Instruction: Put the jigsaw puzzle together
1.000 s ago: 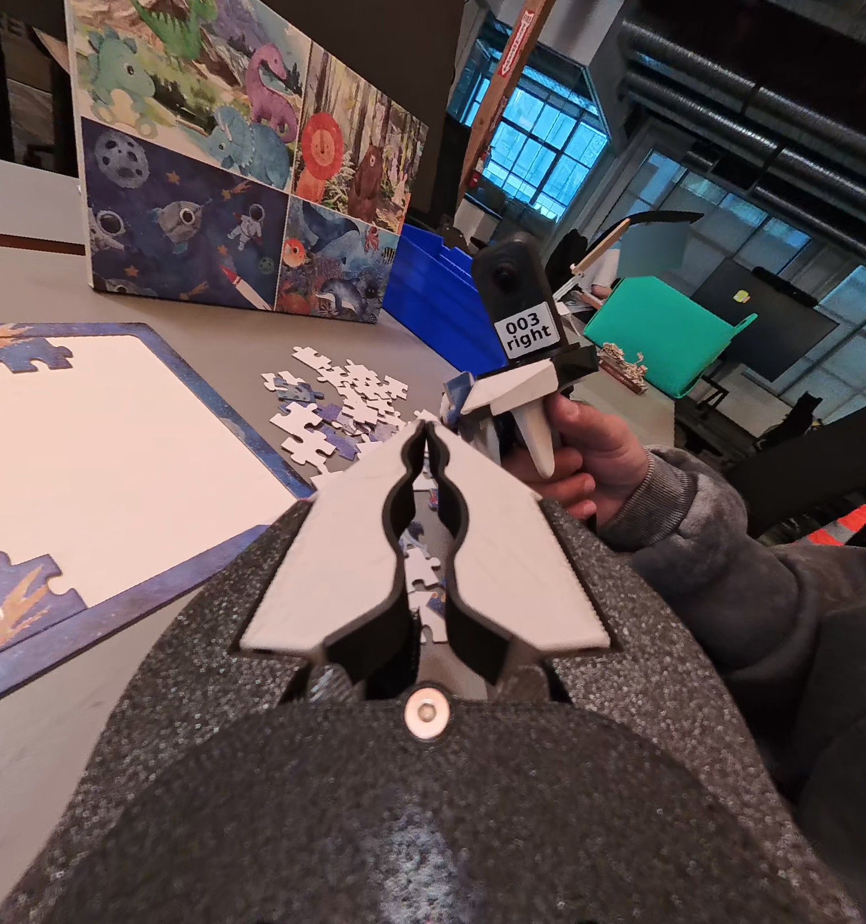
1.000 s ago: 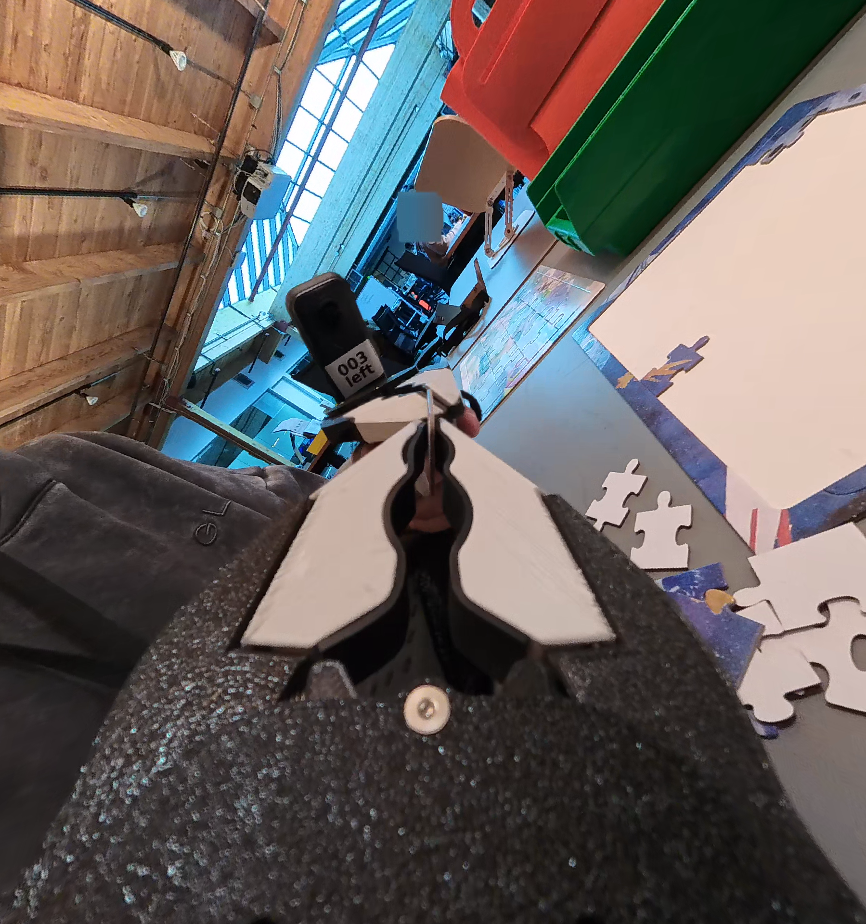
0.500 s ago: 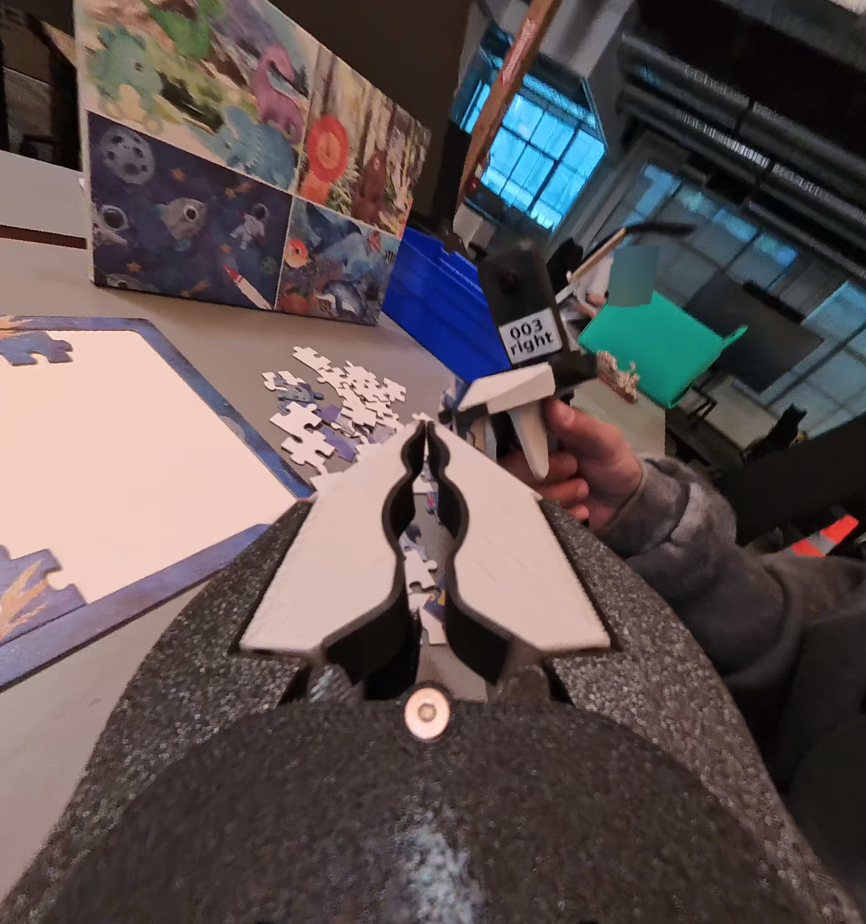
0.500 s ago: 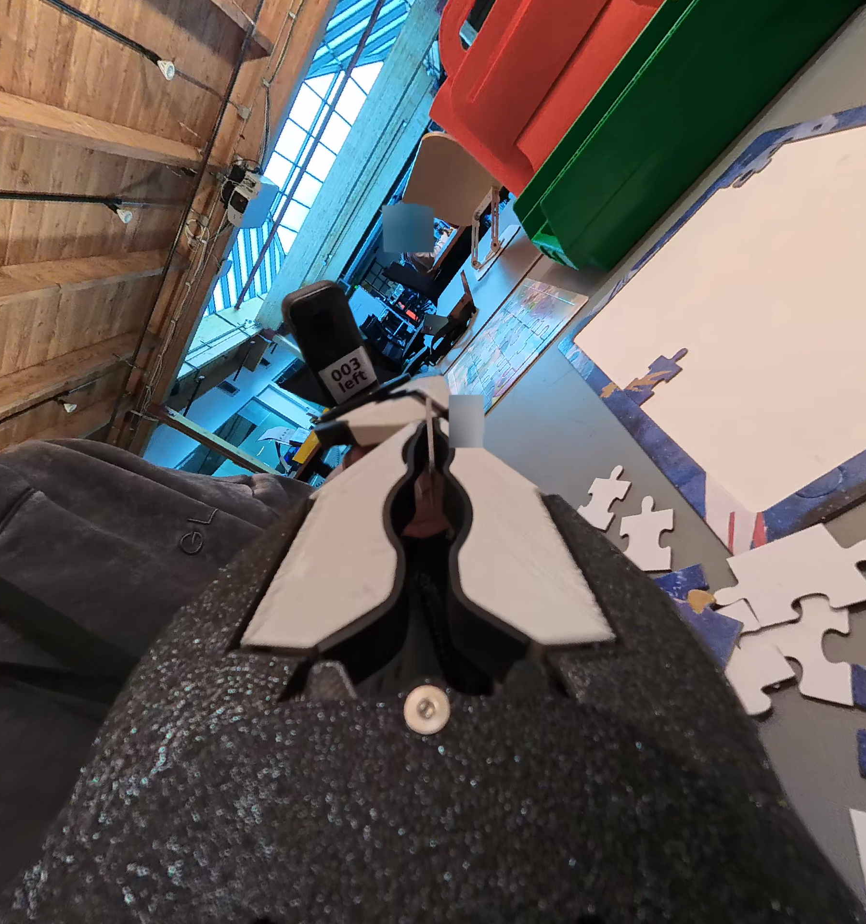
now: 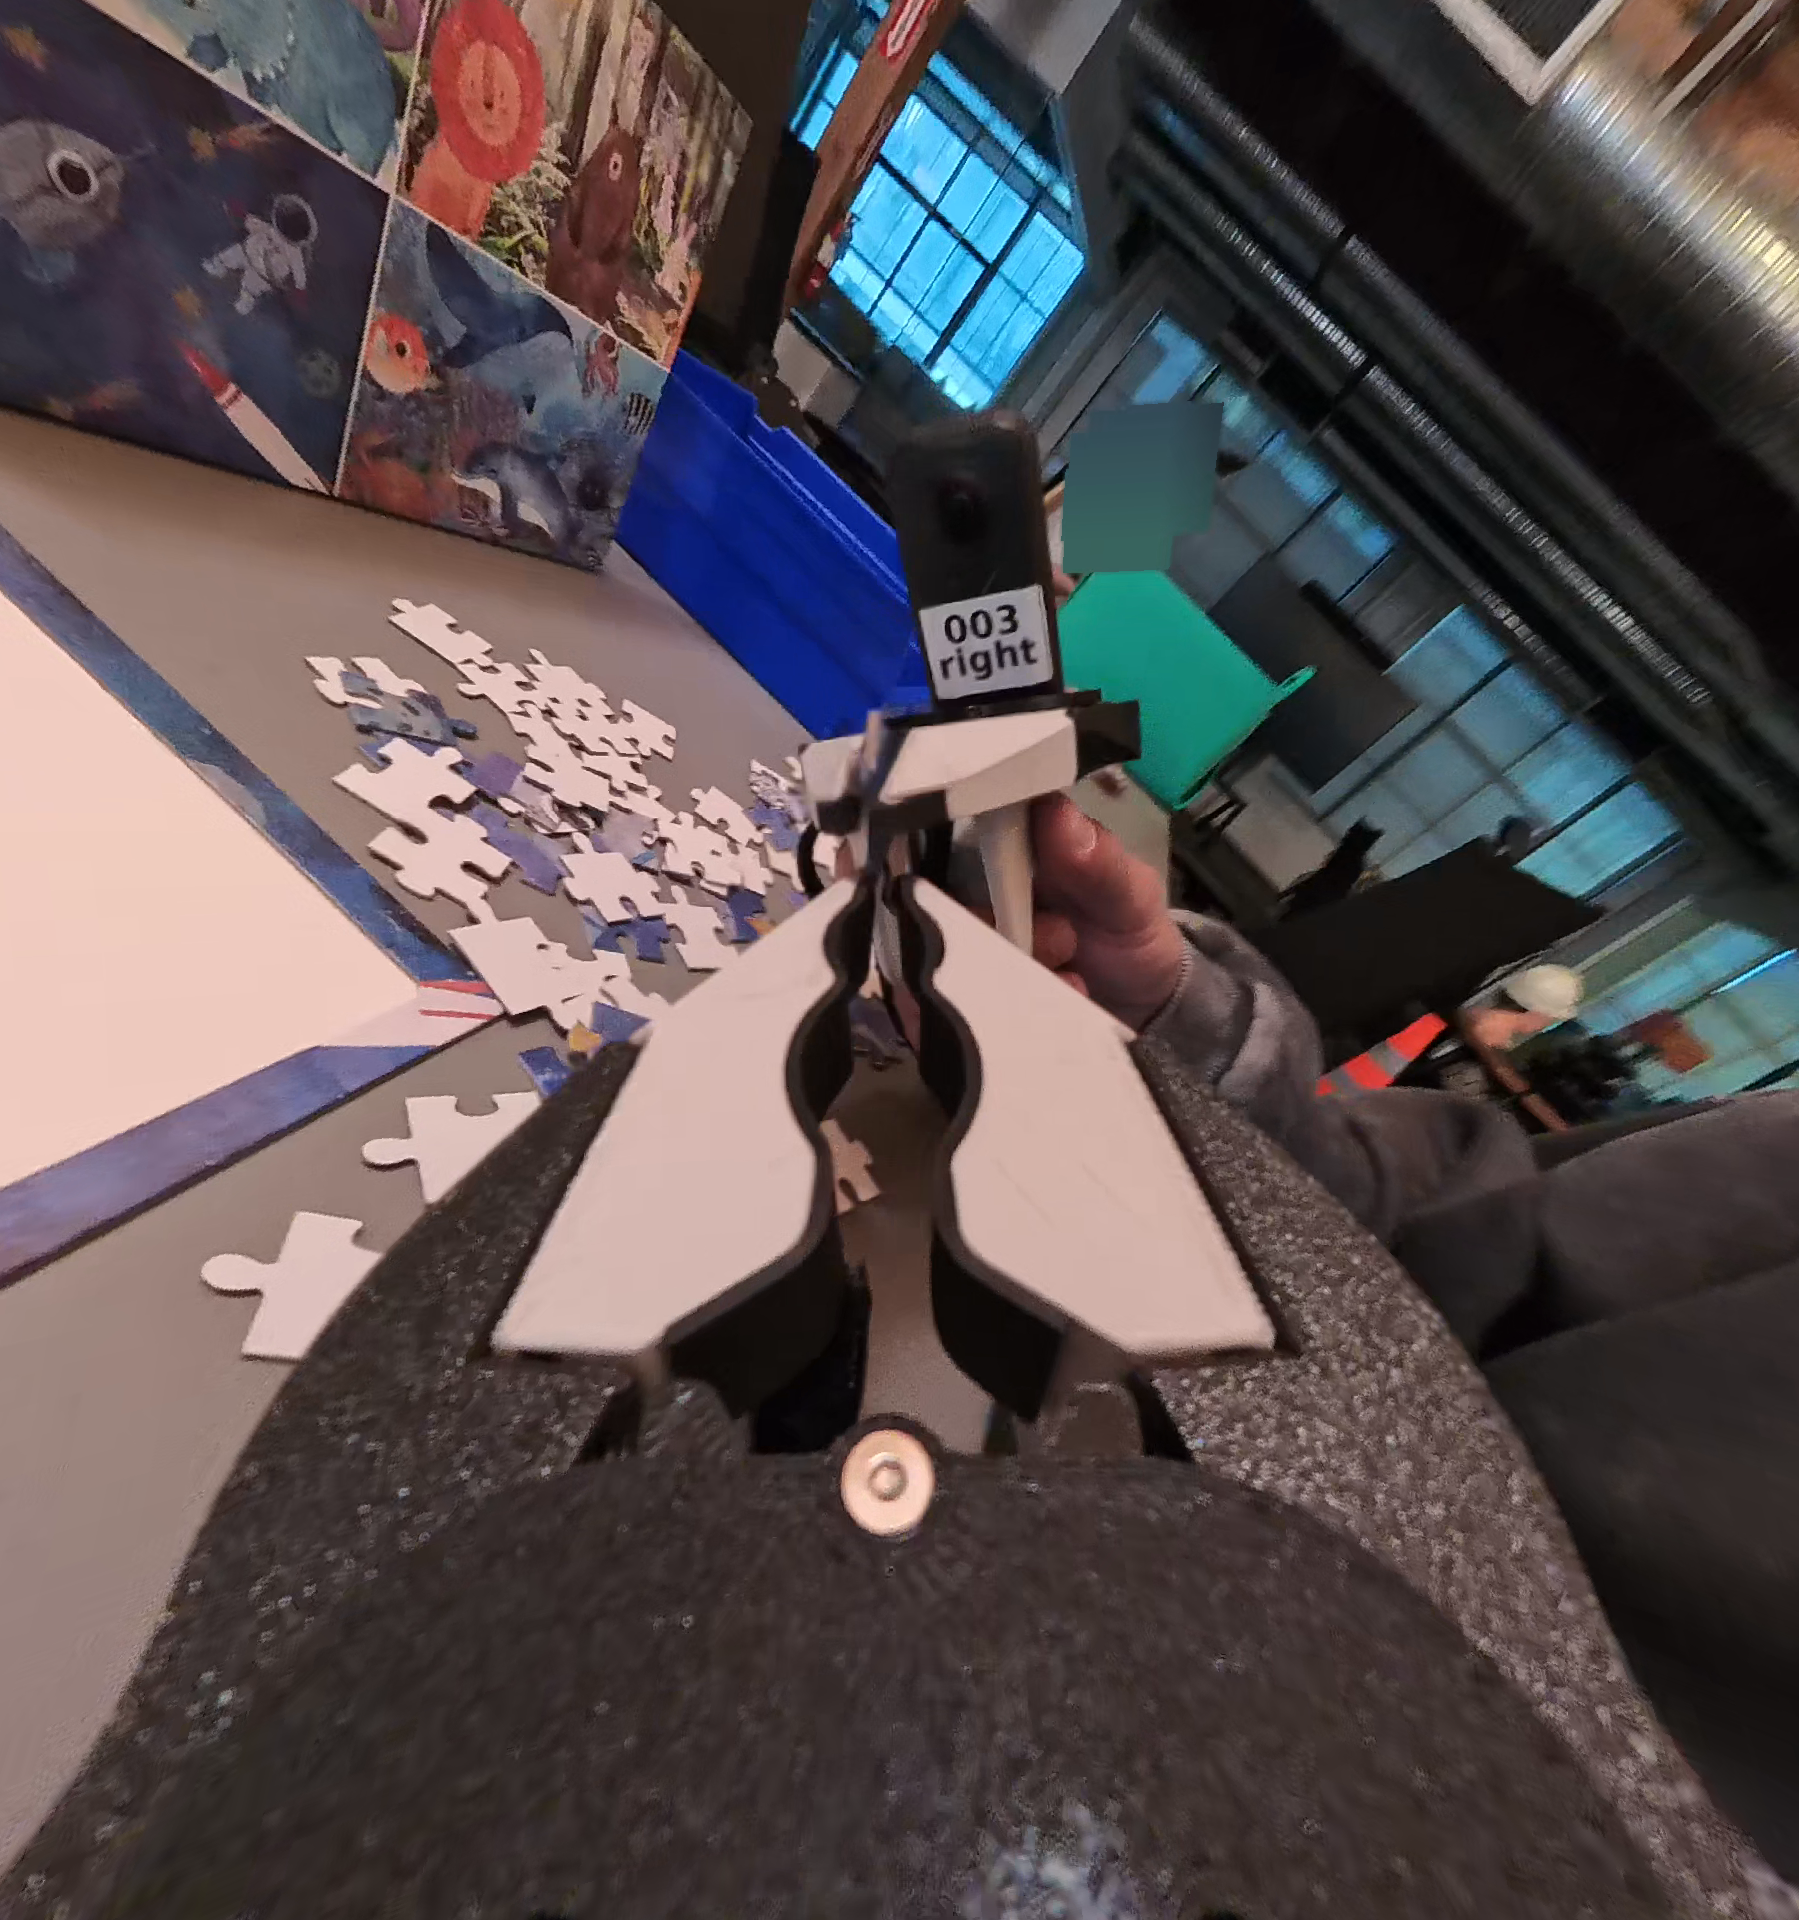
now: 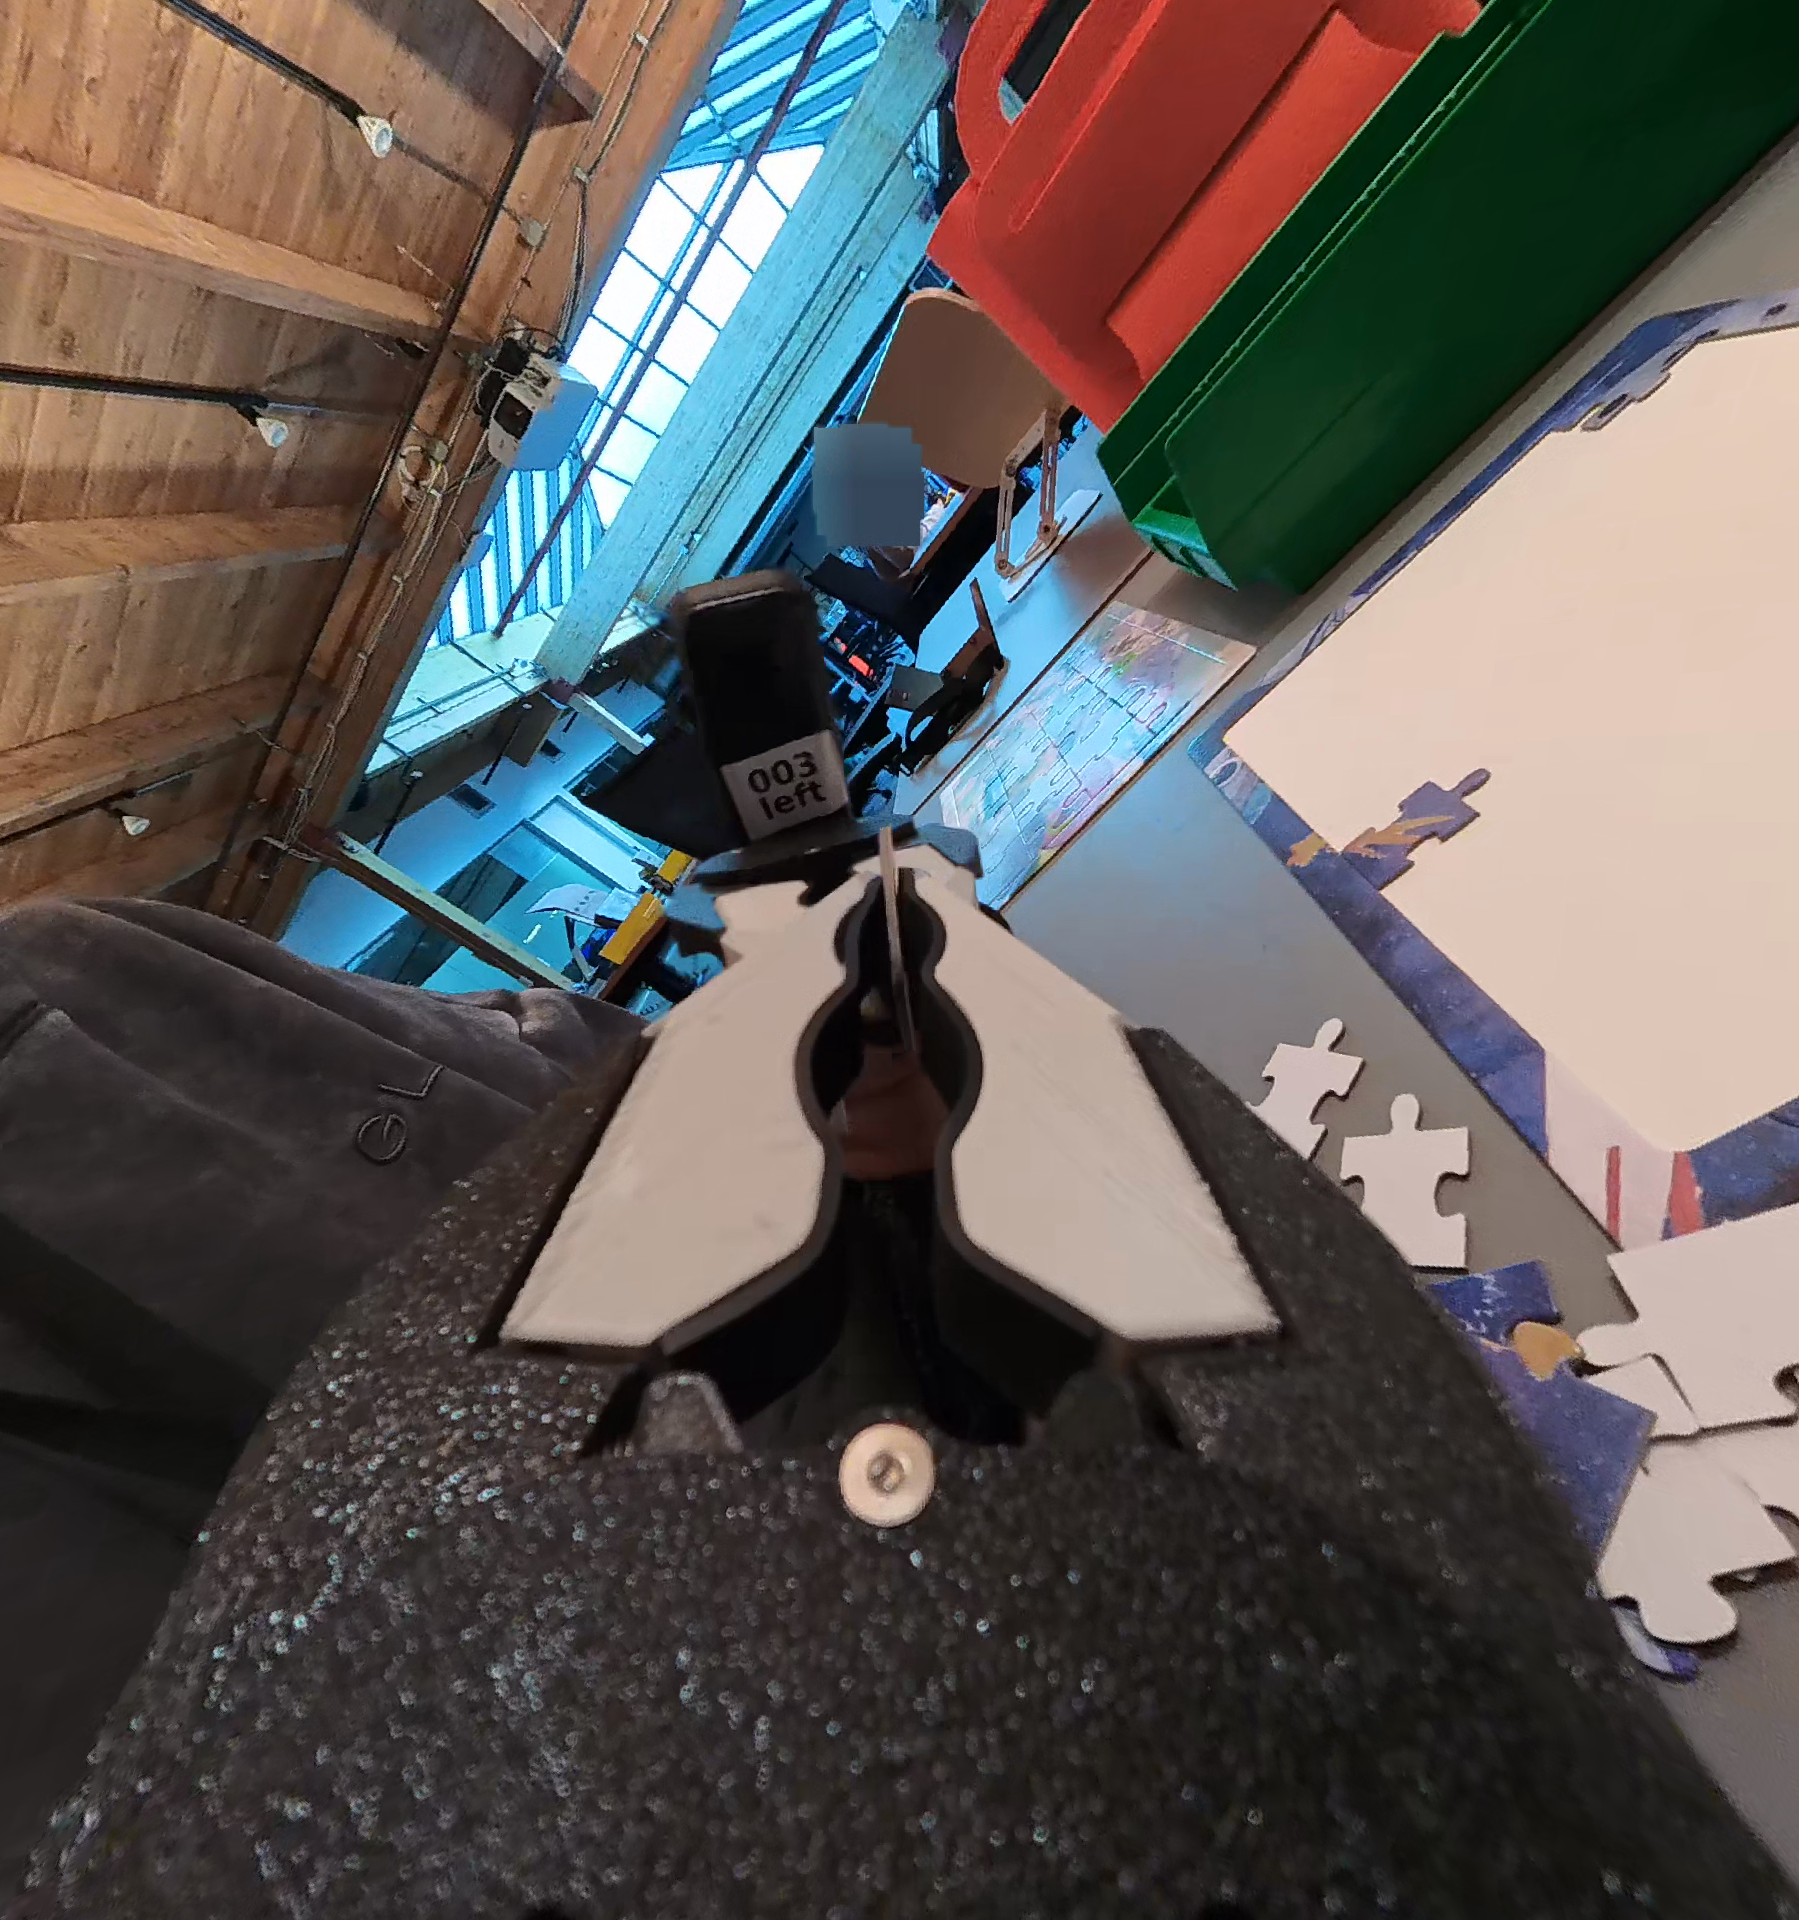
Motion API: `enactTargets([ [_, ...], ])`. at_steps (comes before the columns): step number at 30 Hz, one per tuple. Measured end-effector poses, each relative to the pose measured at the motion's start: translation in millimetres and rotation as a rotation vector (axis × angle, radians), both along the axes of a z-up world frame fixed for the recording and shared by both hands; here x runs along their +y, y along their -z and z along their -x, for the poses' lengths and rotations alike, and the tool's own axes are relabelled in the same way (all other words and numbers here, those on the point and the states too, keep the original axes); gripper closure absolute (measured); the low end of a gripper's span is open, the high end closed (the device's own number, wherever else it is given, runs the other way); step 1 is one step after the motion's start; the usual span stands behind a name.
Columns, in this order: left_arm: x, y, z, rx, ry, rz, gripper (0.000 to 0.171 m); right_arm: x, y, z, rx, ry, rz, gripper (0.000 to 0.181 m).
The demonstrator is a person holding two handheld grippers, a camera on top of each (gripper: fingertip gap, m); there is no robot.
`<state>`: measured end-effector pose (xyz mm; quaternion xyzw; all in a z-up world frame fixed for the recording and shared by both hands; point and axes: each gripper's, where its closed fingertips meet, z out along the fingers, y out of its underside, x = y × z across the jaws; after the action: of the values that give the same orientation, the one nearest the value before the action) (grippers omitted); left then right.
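The puzzle board (image 5: 199, 727), white with a blue border, lies on the grey table at my left; in the right wrist view (image 6: 1601, 727) it holds one placed blue piece. A heap of loose pieces (image 5: 583, 800) lies beside it, many white side up. My right gripper (image 6: 893, 883) is shut on a thin blue puzzle piece (image 6: 897, 966), held edge-on above the table. In the left wrist view that gripper (image 5: 874, 800) and the piece (image 5: 879, 764) are just beyond my left gripper (image 5: 879, 891). The left jaws are shut and tip to tip with the right. I cannot tell whether they pinch the piece.
An upright picture box (image 5: 303, 260) stands behind the board, with blue bins (image 5: 760, 520) beside it. A green bin (image 6: 1446, 364) and a red one (image 6: 1134, 187) stand past the board's far edge. More loose pieces (image 6: 1757, 1351) lie at the right. A finished puzzle (image 6: 1071, 738) lies farther off. Both grippers' tips are close together, under 4 cm apart.
The two grippers have drawn closer together until their tips meet. The left view has swung right, so the board sits farther left. The right gripper still holds the piece.
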<state>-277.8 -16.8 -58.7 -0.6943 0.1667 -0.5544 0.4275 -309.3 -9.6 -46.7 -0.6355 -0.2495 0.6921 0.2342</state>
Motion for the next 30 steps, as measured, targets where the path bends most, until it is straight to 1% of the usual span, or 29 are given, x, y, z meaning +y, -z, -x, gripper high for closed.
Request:
enactTargets([
  [5, 9.7, -7.9, 18.6, -0.133, -0.006, 0.087, 0.171, 9.0, 0.3, -8.5, 0.009, 0.032, 0.017, 0.179],
  [7, 12.5, -7.8, 23.3, -0.178, 0.019, 0.142, 0.170, 10.4, 3.7, -10.3, -0.006, 0.030, 0.017, 0.180],
  [8, 12.8, -6.2, 22.6, -0.179, 0.034, 0.160, 0.170, 11.0, 4.2, -10.2, -0.007, 0.032, 0.024, 0.179],
  [11, 13.4, -3.3, 18.9, -0.123, 0.038, 0.136, 0.171, 14.1, 5.4, -11.7, -0.016, 0.046, 0.020, 0.180],
  [12, 11.0, -1.9, 16.1, -0.095, 0.056, 0.125, 0.170, 13.7, 5.2, -12.3, -0.013, 0.041, 0.025, 0.178],
  [16, 2.8, 6.4, 5.4, 0.018, 0.122, 0.089, 0.170, 10.3, 6.7, -11.8, -0.021, 0.022, 0.027, 0.178],
  [21, 6.4, 11.4, 5.4, 0.087, 0.090, 0.069, 0.171, 12.7, 9.8, -13.7, -0.036, 0.031, 0.035, 0.179],
  [22, 8.4, 12.6, 7.2, 0.105, 0.085, 0.081, 0.171, 17.9, 10.9, -15.7, -0.042, 0.059, 0.040, 0.172],
  [24, 16.6, 22.2, 15.3, 0.201, 0.075, 0.130, 0.171, 36.4, 14.3, -25.1, -0.067, 0.162, 0.040, 0.146],
  [26, 29.4, 39.2, 28.3, 0.362, 0.070, 0.193, 0.171, 57.3, 20.7, -40.2, -0.110, 0.281, 0.029, 0.141],
  [28, 37.8, 56.5, 35.9, 0.524, 0.123, 0.259, 0.171, 72.7, 29.3, -54.0, -0.173, 0.379, 0.007, 0.143],
  [30, 48.1, 68.0, 36.4, 0.642, 0.170, 0.306, 0.171, 79.7, 30.6, -61.6, -0.188, 0.429, 0.002, 0.145],
])
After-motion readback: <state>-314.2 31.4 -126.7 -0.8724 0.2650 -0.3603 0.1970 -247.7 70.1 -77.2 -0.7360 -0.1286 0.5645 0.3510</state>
